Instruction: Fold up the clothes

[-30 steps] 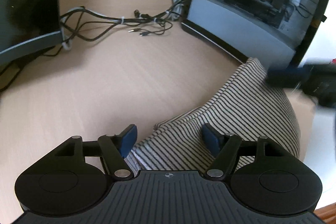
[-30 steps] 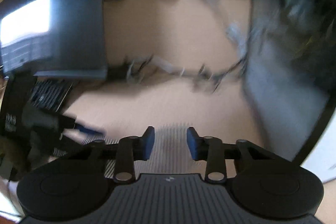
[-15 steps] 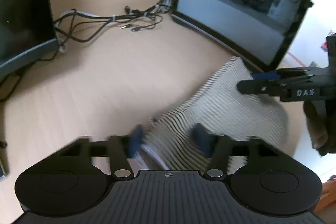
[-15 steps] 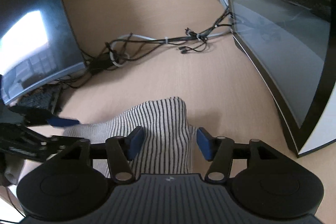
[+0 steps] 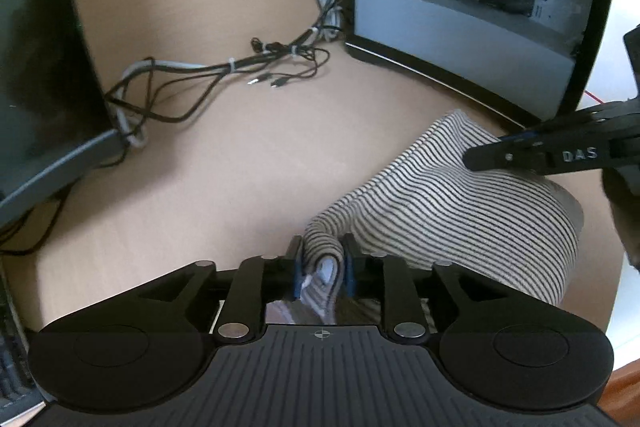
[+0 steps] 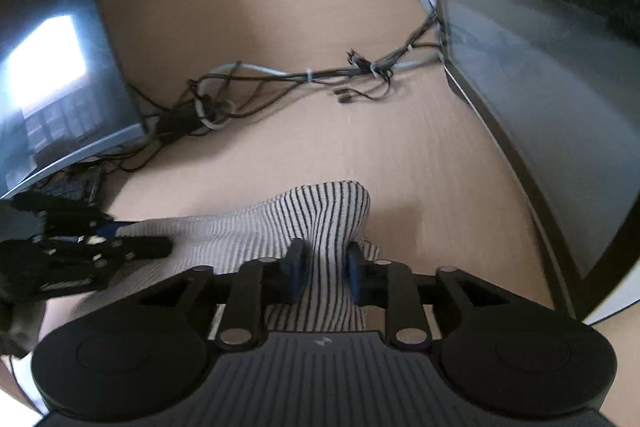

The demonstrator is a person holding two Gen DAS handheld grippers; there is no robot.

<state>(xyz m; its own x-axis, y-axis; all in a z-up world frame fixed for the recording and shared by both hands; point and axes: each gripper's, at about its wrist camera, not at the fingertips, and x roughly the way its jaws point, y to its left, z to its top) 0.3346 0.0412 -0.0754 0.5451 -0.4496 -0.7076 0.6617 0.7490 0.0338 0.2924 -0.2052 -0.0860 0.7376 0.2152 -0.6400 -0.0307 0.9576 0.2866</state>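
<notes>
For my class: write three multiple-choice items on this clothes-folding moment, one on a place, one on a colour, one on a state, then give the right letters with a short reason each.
1. Where does the bundle of cables lie?
A. On the desk beyond the garment
B. On top of the garment
C. Inside the gripper

2. What pattern does the striped garment show?
A. Plain red
B. Dark stripes on pale cloth
C. Blue dots

3. How is the left gripper?
A. Wide open above the desk
B. Shut on a fold of the garment
C. Holding a cable

Answers: 1 A, the cables rest on bare wood farther off; 2 B, thin dark lines cross light fabric; 3 B, cloth is pinched between its blue pads.
</notes>
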